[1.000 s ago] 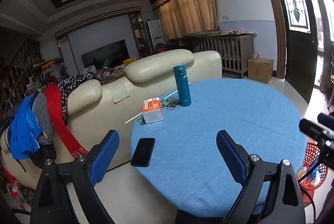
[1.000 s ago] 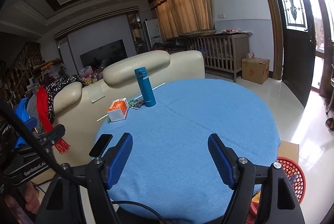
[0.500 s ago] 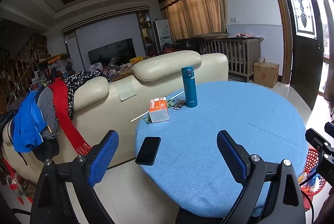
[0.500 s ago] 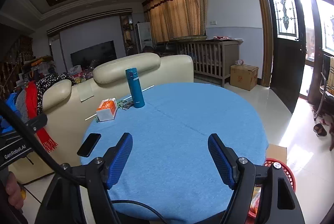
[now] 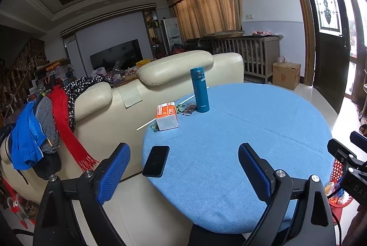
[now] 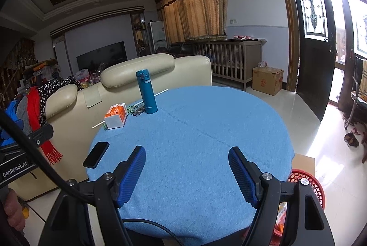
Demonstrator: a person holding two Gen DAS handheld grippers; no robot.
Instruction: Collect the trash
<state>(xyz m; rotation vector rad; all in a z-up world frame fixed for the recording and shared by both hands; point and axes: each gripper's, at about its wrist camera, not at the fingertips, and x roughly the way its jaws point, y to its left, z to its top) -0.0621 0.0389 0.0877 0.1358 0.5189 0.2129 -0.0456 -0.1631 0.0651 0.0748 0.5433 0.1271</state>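
Note:
A round table with a blue cloth (image 5: 240,136) (image 6: 195,142) fills both views. At its far left edge lie crumpled wrappers (image 5: 187,108) (image 6: 135,110), beside an orange and white box (image 5: 167,115) (image 6: 115,115) and a teal flask (image 5: 200,90) (image 6: 146,92). A red mesh trash basket (image 6: 307,186) (image 5: 338,175) stands on the floor at the table's right. My left gripper (image 5: 183,173) is open and empty over the table's near left edge. My right gripper (image 6: 187,173) is open and empty over the near edge.
A black phone (image 5: 156,161) (image 6: 96,154) lies at the table's left edge. A thin white stick (image 5: 169,108) pokes past the far edge. A cream sofa (image 5: 146,90) draped with clothes stands behind the table. A cardboard box (image 6: 267,80) and a dark door (image 6: 314,39) are at right.
Both grippers have drawn back and risen a little, so the table looks smaller and farther. Both stay open. Nothing on the table has moved.

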